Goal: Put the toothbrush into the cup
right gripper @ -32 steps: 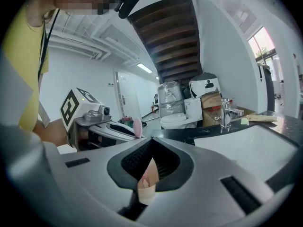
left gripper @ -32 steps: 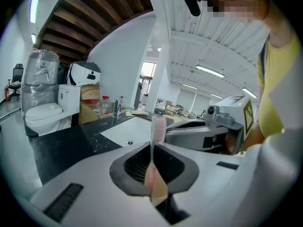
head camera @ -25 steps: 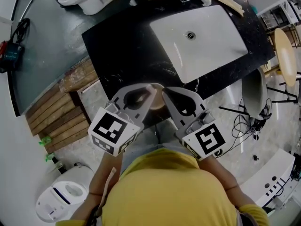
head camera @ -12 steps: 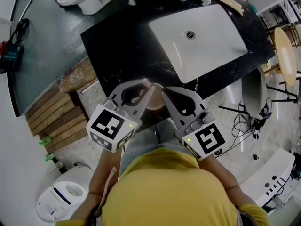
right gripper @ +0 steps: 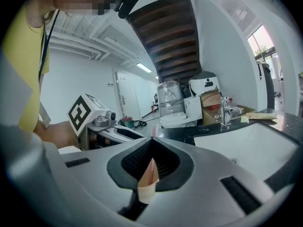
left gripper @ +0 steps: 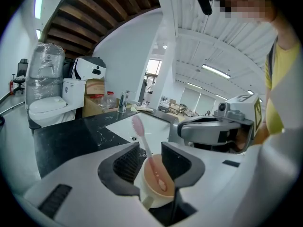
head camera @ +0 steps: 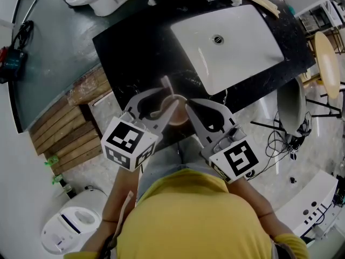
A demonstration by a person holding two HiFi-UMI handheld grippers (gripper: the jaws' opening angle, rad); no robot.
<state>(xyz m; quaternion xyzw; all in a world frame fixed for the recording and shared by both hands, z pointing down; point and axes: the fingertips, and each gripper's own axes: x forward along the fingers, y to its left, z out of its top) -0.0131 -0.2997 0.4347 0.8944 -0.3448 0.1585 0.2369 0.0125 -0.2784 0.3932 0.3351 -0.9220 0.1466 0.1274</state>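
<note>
Since a second ago the toothbrush [left gripper: 142, 141] has gone from the left gripper [left gripper: 151, 157]'s pinch into the cup [left gripper: 154, 188]: handle end down inside, pink stem leaning on the rim, bristle head sticking up toward the sink [head camera: 237, 42]. Left jaws are opening now, pads standing either side of the stem and not pressing on it; the cup sits just below and between them. Right gripper [right gripper: 151, 162] has its jaws clamped together on the cup's thin wall and steadies it near the front edge of the black desk [head camera: 135, 53]. I can't tell whether the cup's base rests on the desk or hangs just off it. Step in hand, as I read it: release after insertion, so the task looks basically done. Next move I'd call for is backing the left gripper off up and away without clipping the leaning stem, then setting the cup flat before the right jaws let go. Risk is a top-heavy brush tipping the light cup.
</note>
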